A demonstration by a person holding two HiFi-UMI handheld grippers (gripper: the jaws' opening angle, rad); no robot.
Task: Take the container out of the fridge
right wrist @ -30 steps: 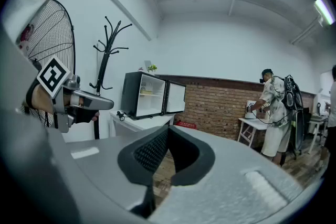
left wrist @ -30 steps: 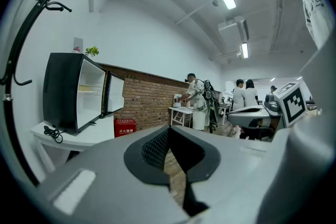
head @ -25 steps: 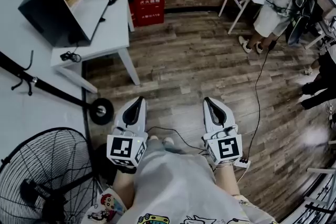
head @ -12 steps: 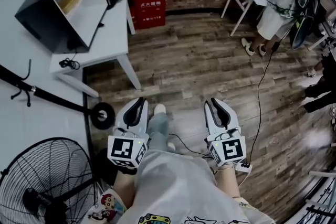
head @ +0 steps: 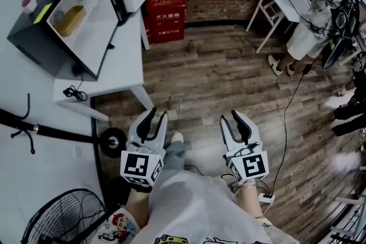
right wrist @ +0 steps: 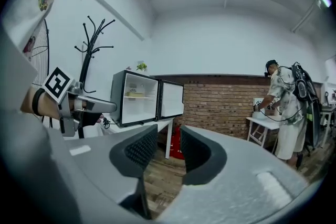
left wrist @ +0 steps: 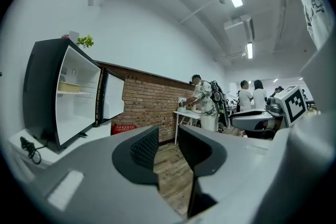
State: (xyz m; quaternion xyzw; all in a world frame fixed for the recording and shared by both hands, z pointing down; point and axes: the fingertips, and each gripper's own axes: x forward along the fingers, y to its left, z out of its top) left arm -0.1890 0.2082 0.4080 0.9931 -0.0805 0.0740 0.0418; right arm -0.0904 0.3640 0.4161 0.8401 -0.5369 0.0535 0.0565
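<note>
Yellow container (head: 70,20) inside the open mini fridge (head: 34,37), upper left of the head view.
It lay well apart from both grippers, long side across the opening. The left gripper (head: 155,118) was nearer than the right gripper (head: 231,120). Both sets of jaws were opening, with nothing between them.

A white table (head: 121,63) carries the open fridge (head: 71,23).

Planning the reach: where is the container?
Head view, upper left: the yellow container sits on a shelf inside the open fridge on the white table.
</note>
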